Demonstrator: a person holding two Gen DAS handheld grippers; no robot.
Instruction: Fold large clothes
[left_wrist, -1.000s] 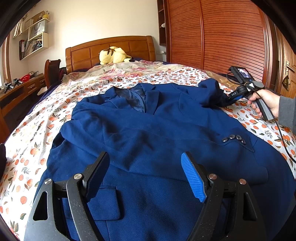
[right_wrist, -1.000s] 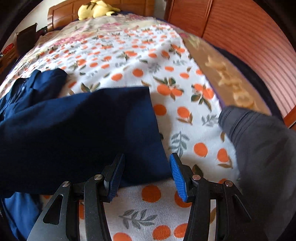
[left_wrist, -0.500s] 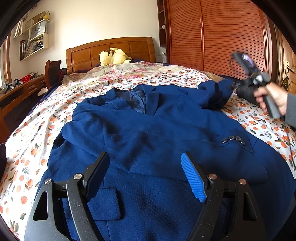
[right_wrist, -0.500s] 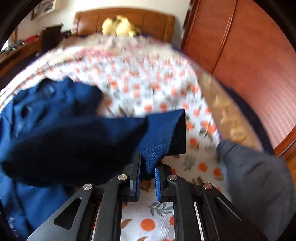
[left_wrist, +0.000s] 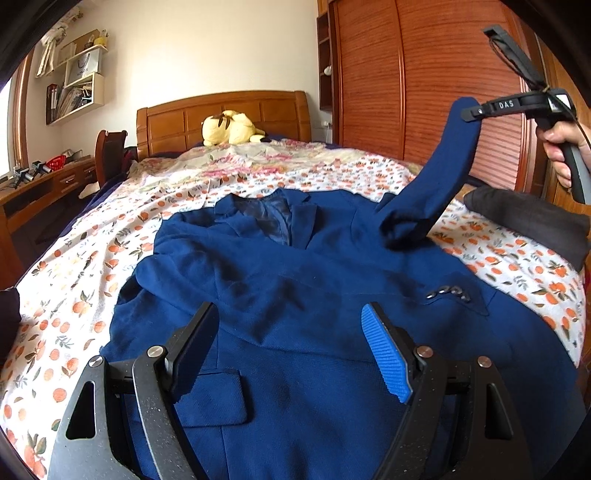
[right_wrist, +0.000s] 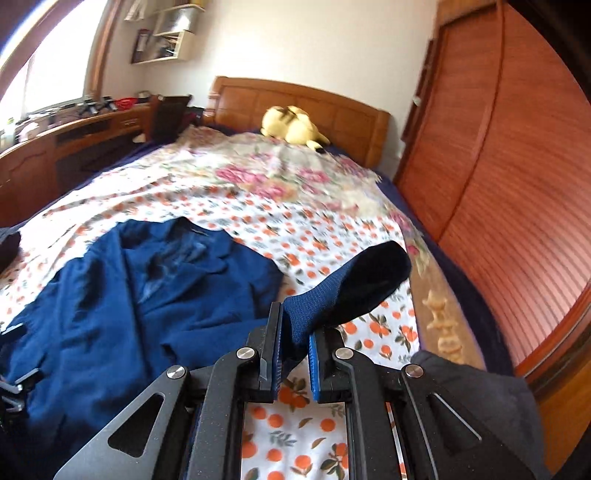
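A navy blue blazer (left_wrist: 303, 295) lies face up on the bed, collar toward the headboard; it also shows in the right wrist view (right_wrist: 129, 302). My right gripper (right_wrist: 293, 343) is shut on the cuff of the blazer's right sleeve (right_wrist: 354, 284) and holds it high above the bed; in the left wrist view the gripper (left_wrist: 469, 110) is at the upper right with the sleeve (left_wrist: 439, 173) hanging from it. My left gripper (left_wrist: 291, 354) is open and empty, just above the blazer's lower front near a flap pocket (left_wrist: 214, 398).
The bed has an orange-print sheet (left_wrist: 92, 258) and a wooden headboard (left_wrist: 236, 110) with a yellow plush toy (left_wrist: 229, 127). A dark grey garment (left_wrist: 532, 221) lies at the bed's right edge. Wooden wardrobe doors (left_wrist: 424, 81) stand right, a desk (left_wrist: 40, 184) left.
My right gripper closed on the sleeve cuff and lifted it up off the bed, raising the sleeve. My left gripper stayed open in place.
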